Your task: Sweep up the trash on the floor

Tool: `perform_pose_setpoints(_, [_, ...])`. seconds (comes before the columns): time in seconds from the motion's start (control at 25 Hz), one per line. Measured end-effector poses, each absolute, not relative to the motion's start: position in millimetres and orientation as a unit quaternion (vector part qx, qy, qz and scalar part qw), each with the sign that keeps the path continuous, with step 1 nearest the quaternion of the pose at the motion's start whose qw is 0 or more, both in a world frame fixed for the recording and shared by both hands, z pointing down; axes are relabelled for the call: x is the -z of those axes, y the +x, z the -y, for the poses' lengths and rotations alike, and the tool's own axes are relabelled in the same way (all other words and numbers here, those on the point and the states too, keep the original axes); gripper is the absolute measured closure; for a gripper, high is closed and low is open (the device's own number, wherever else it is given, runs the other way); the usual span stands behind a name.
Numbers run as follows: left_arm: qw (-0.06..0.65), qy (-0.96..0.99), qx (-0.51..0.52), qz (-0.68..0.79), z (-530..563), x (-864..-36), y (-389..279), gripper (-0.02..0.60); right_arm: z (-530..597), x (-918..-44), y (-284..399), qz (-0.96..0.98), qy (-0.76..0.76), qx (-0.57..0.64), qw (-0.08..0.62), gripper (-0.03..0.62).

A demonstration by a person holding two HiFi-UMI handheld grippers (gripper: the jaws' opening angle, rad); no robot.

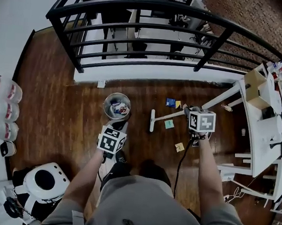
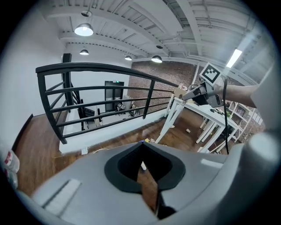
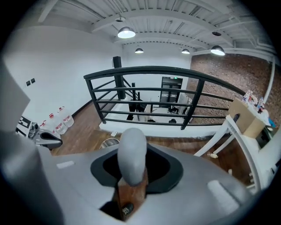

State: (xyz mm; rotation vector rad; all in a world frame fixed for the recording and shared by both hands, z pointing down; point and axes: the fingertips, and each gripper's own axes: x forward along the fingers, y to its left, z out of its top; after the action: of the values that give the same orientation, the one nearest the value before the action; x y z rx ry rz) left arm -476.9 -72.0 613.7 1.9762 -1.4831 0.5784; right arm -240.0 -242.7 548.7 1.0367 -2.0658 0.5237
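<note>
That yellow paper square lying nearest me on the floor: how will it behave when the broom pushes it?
The yellow square looks thin and lies flat, so it is probably very light and floppy. On the smooth wood floor it should slide readily, but might slip under the broom head rather than ride ahead. A quick stroke may flutter it aside.

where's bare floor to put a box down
Free: the wide floor between the bin and the jugs. Crowded: right of the bin, with the broom, scattered trash and table legs.
</note>
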Motion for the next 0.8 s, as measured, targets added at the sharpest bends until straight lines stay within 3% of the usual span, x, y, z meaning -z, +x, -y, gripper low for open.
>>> perform_pose_setpoints(0.44, [0.310,0.739,-0.234,0.550,145.3,-622.7,-511.3,0.575,298.3,-546.5,-282.2,0.824,0.373,-0.218,0.366,0.497])
perform_pose_setpoints(0.8, [0.304,0.722,-0.227,0.579,192.4,-612.8,-563.9,0.575,348.5,-523.7,-373.5,0.862,0.315,-0.174,0.357,0.497])
